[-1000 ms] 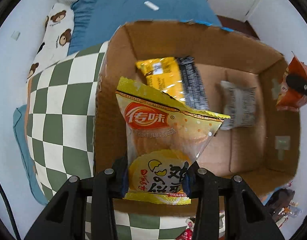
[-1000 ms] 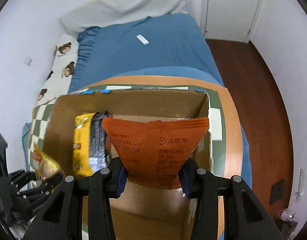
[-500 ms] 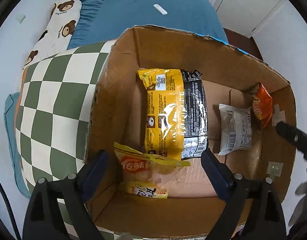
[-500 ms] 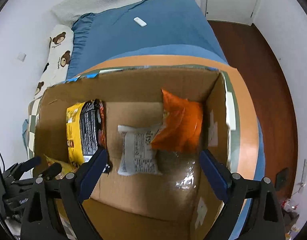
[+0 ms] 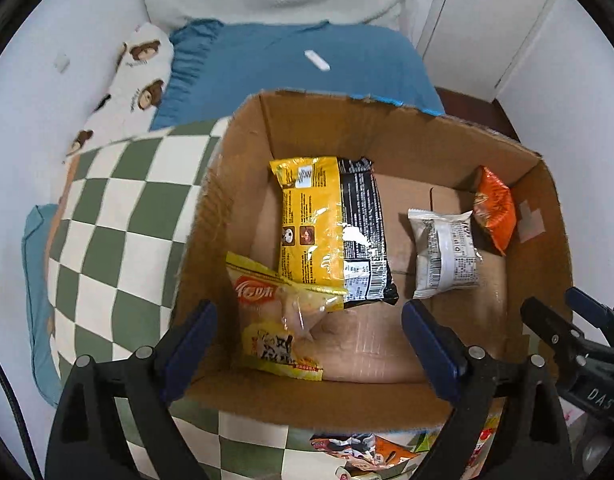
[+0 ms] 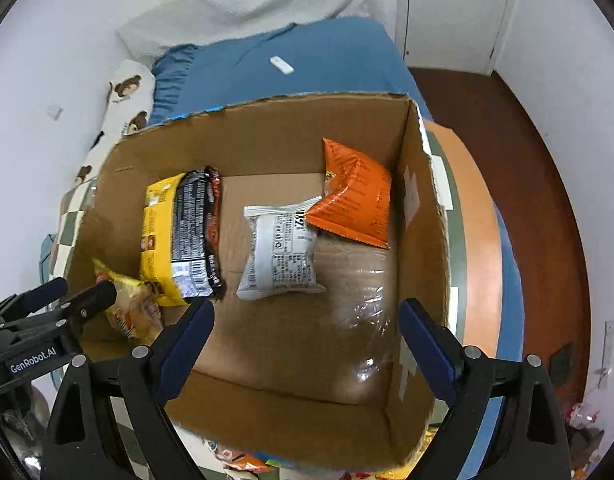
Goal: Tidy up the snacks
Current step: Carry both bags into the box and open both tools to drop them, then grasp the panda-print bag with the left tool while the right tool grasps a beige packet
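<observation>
cardboard box holds four snacks: yellow bun packet near left wall, yellow-black noodle pack, white packet, orange pouch at right. left gripper and right gripper hover above, jaws spread wide, gripping nothing. more packets wait below the box (count unclear).
</observation>
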Demonstrator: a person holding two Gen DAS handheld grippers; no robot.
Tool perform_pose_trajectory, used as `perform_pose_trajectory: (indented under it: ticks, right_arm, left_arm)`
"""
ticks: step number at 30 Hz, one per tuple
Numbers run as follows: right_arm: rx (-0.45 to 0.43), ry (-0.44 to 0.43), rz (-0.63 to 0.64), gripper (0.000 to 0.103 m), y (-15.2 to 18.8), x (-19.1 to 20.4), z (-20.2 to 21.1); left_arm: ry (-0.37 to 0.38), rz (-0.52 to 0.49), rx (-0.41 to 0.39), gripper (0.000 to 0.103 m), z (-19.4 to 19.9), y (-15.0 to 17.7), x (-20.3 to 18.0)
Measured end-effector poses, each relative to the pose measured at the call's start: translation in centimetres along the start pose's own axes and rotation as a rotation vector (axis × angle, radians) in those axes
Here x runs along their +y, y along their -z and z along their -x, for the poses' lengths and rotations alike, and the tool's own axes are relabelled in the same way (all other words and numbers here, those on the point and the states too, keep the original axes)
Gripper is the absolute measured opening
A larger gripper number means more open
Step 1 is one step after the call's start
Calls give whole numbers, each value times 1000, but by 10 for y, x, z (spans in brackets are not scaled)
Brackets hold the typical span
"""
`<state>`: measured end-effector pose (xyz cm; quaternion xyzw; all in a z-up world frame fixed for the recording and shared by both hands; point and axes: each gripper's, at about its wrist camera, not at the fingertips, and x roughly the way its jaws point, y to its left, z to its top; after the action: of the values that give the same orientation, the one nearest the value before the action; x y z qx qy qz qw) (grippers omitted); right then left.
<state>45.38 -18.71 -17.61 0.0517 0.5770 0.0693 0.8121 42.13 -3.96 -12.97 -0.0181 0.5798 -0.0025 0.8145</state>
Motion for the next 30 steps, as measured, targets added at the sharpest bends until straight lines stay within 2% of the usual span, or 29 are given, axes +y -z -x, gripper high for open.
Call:
perform_pose_trajectory:
  ticks: [7,19,24,28,30]
  right_arm:
    - [-114,9,48,95,23,2,40]
    - [-283,10,85,95,67,20,120]
    - [-320,6,64,95,88,31,152]
    - [-297,-49,16,95,115,27,160]
    - [-276,-43,-11,92,131,21,153]
  left_arm:
    - [-32,6,-115,94,42,28,-7]
    - [-1,-16,-262,94,112,66,-3]
    - [26,-39,-283,94,133,83,1]
    - [41,-66,-236,94,130,108,5]
    - [50,-90,-186,94,117,127,4]
